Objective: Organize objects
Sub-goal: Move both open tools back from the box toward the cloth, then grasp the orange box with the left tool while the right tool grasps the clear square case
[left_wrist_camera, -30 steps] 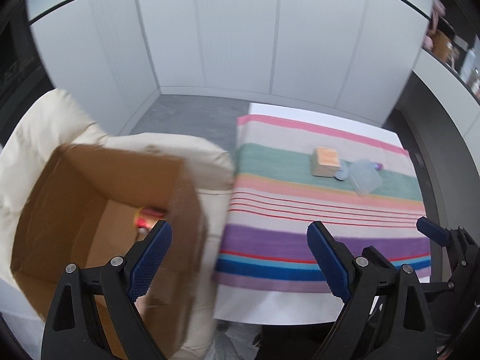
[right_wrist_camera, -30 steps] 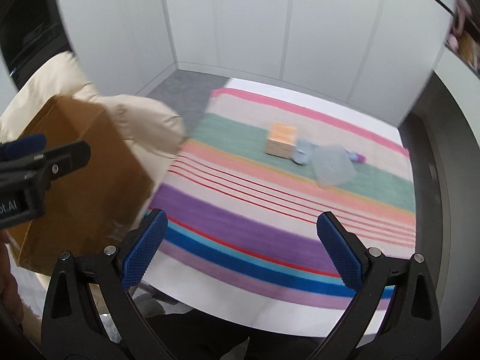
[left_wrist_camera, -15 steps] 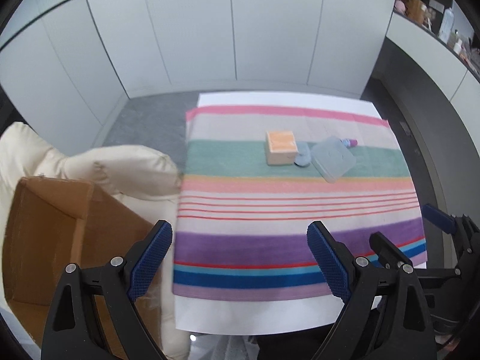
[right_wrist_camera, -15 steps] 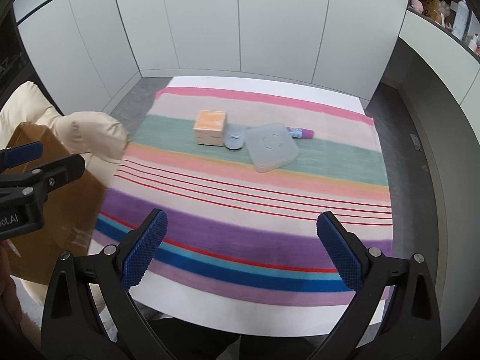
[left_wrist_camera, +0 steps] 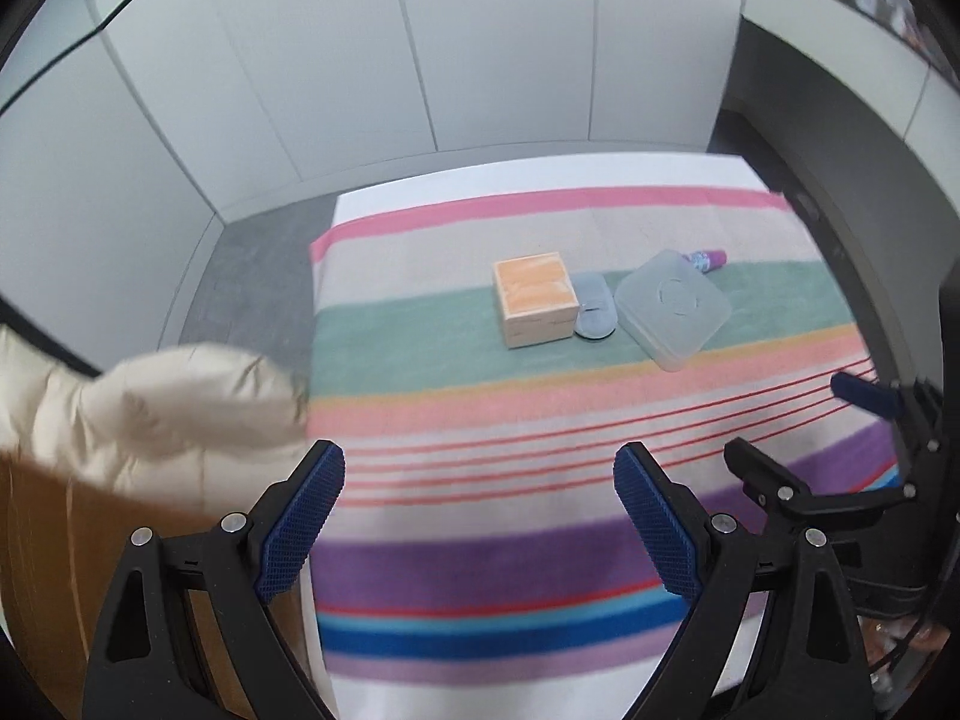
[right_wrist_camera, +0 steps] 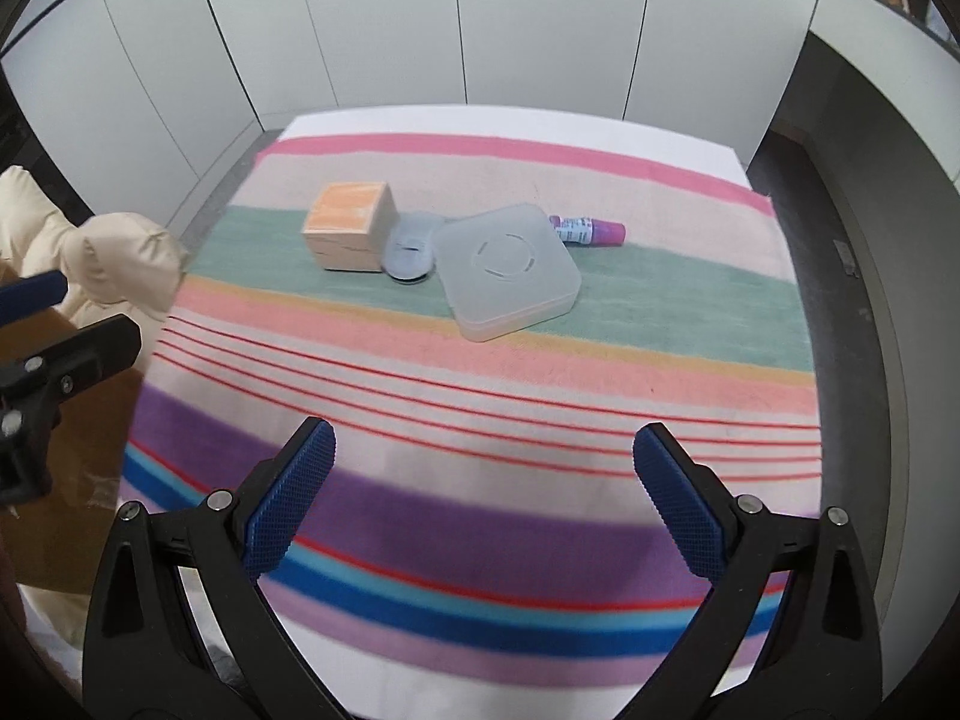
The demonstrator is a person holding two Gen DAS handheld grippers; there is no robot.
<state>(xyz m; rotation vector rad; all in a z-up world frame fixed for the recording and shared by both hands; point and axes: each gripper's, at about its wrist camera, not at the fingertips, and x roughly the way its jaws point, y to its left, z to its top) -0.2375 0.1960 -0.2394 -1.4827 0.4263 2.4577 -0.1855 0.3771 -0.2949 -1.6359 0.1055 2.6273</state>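
Observation:
On the striped cloth [left_wrist_camera: 540,432] [right_wrist_camera: 480,396] lie a small wooden box with an orange top [left_wrist_camera: 534,302] [right_wrist_camera: 351,234], a grey oval object [left_wrist_camera: 593,313] [right_wrist_camera: 411,249], a translucent square lidded container [left_wrist_camera: 673,306] [right_wrist_camera: 504,270] and a small purple-capped tube [left_wrist_camera: 708,258] [right_wrist_camera: 591,230]. My left gripper [left_wrist_camera: 479,516] is open and empty, above the cloth's near left part. My right gripper [right_wrist_camera: 485,498] is open and empty, above the cloth's near middle, and its fingers [left_wrist_camera: 864,391] show at the right of the left wrist view.
A brown cardboard box [left_wrist_camera: 54,546] [right_wrist_camera: 72,456] sits left of the table on a cream cushion [left_wrist_camera: 168,402] [right_wrist_camera: 114,258]. White cabinet doors [right_wrist_camera: 480,30] stand behind the table. A dark counter [left_wrist_camera: 852,138] runs along the right.
Both grippers have swung right, away from the cardboard box, and moved forward over the cloth. The objects on the cloth now look nearer. Both stay open.

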